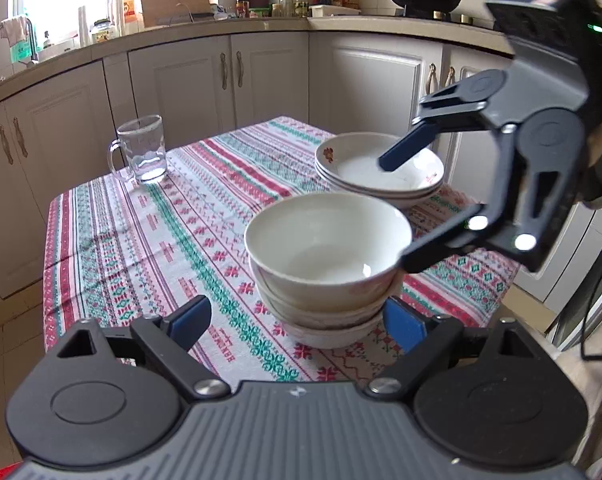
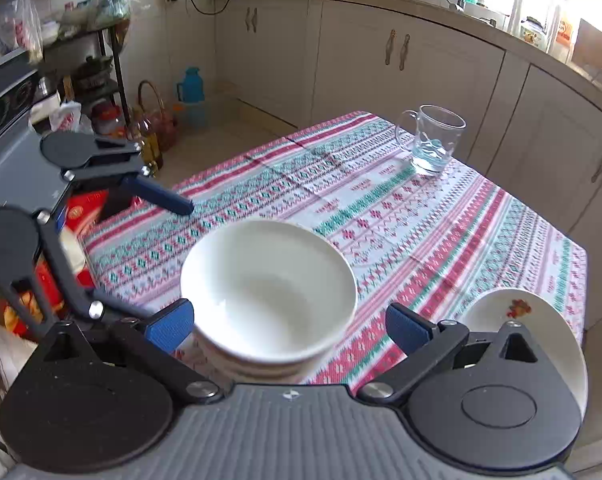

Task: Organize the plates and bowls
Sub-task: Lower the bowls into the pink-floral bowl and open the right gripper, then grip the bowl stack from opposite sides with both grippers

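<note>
Both your grippers, left gripper (image 1: 297, 320) and right gripper (image 2: 289, 326), are spread wide, gripping nothing, flanking the stack of plain white ceramic bowls (image 1: 327, 264) on the striped patterned tablecloth (image 1: 149, 232).

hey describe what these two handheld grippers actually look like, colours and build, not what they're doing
Both match. The left gripper and right gripper have matte black linkage arms, silver pivot bolts, round black discs at the base and a ribbed grey body bearing a small white mark. The fingers carry textured blue pads. Seen from the left wrist, the right unit has a green indicator light and a black cable.
</note>
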The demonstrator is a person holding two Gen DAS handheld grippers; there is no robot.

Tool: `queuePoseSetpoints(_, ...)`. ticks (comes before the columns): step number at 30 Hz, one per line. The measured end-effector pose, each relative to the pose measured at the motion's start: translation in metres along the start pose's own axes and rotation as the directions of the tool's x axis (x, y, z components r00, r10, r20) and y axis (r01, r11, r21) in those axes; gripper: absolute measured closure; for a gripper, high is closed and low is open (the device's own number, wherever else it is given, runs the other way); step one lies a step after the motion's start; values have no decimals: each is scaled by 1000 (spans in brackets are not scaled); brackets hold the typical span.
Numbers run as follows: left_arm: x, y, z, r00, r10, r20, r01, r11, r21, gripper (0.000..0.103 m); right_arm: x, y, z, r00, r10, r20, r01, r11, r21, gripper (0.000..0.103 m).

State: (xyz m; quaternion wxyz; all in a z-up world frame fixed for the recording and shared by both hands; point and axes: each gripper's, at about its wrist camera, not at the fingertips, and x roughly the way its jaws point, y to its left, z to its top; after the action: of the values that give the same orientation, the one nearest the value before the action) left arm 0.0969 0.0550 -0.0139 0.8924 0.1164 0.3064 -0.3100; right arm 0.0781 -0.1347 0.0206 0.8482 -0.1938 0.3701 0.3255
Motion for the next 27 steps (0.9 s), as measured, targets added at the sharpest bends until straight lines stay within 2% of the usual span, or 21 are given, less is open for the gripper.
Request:
queuePoseSetpoints(7, 12, -1, -7, 999, 13, -40, -11, 999, 40, 10, -1, 14, -25, 999, -29, -35, 27, 998, -62, 0)
queuePoseSetpoints(18, 39, 3, -13, 996, -8, -86, 15, 997, 81, 11, 37, 11, -44, 995, -7, -102, 0, 997, -76, 0)
queuePoseSetpoints(27, 56, 9, -15, 990, -72, -122, 84, 992, 98, 11, 72, -8, -59, 987, 64, -146, -63, 998, 16, 0)
